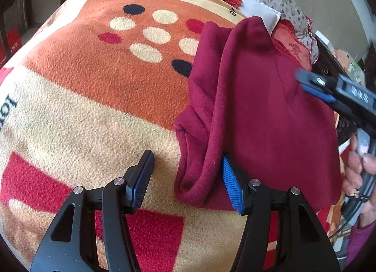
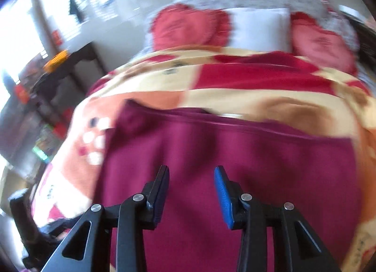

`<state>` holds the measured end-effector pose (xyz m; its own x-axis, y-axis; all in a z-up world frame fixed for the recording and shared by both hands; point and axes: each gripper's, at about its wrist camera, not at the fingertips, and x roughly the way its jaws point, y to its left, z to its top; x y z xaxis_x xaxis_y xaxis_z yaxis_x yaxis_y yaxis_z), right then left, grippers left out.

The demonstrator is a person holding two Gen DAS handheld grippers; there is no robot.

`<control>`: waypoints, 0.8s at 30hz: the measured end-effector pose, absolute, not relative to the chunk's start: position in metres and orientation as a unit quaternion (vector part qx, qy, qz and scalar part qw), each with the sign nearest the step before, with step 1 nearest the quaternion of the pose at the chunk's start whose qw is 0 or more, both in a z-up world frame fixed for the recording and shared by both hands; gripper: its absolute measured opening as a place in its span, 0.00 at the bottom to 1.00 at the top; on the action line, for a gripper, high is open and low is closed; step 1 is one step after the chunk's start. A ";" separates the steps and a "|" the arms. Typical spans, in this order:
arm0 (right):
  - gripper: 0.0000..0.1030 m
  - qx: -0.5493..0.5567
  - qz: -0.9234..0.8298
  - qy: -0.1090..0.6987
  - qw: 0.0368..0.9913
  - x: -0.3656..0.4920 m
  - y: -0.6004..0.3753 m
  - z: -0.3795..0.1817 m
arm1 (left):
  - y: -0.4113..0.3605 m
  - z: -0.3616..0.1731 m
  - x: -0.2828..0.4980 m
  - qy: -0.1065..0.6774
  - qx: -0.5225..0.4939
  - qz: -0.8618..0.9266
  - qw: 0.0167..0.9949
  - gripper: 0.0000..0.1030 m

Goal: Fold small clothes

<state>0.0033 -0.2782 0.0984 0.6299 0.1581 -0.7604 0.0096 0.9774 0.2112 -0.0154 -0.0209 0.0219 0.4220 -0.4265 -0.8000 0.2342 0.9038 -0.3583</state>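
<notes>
Left gripper (image 1: 186,179) is gaping wide beside the maroon fleece garment (image 1: 258,112)'s rolled nine-o'clock edge; right gripper (image 2: 191,192), also wide, is risking a one-layer pinch.

Garment on a blanket, cushions at the far end

The garment (image 1: 258,112) lies on the blanket (image 1: 94,98), to the right in the left wrist view, with the left gripper (image 1: 185,180) near its left edge. The right gripper (image 2: 191,192) is over the garment's near part. Beyond the blanket, a pillow (image 2: 258,27) sits between two cushions (image 2: 185,28).
</notes>
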 end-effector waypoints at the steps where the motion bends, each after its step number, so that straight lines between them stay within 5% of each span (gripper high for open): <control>1: 0.37 0.080 0.058 0.429 0.898 0.014 -0.260 0.097 | -0.019 0.021 -0.016 0.498 -0.101 -0.199 0.838 0.56; 9: 0.33 -0.023 0.095 0.462 0.882 0.076 -0.174 0.070 | -0.014 0.020 -0.020 0.493 -0.115 -0.208 0.837 0.57; 14: 0.24 0.042 0.071 0.483 0.872 0.101 -0.188 0.061 | -0.004 0.018 -0.022 0.491 -0.128 -0.216 0.834 0.57; 17: 0.29 0.025 0.072 0.479 0.875 0.094 -0.181 0.073 | -0.002 0.018 -0.026 0.489 -0.127 -0.217 0.835 0.58; 19: 0.46 0.004 0.082 0.469 0.879 0.088 -0.173 0.080 | 0.000 0.018 -0.027 0.487 -0.127 -0.217 0.837 0.58; 24: 0.62 -0.034 0.067 0.490 0.869 0.084 -0.157 0.078 | 0.000 0.017 -0.031 0.486 -0.128 -0.218 0.836 0.58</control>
<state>0.0835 -0.1574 0.0779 0.5114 0.0836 -0.8552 -0.1492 0.9888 0.0074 -0.0307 0.0000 0.0172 0.4319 -0.4895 -0.7576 0.2406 0.8720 -0.4262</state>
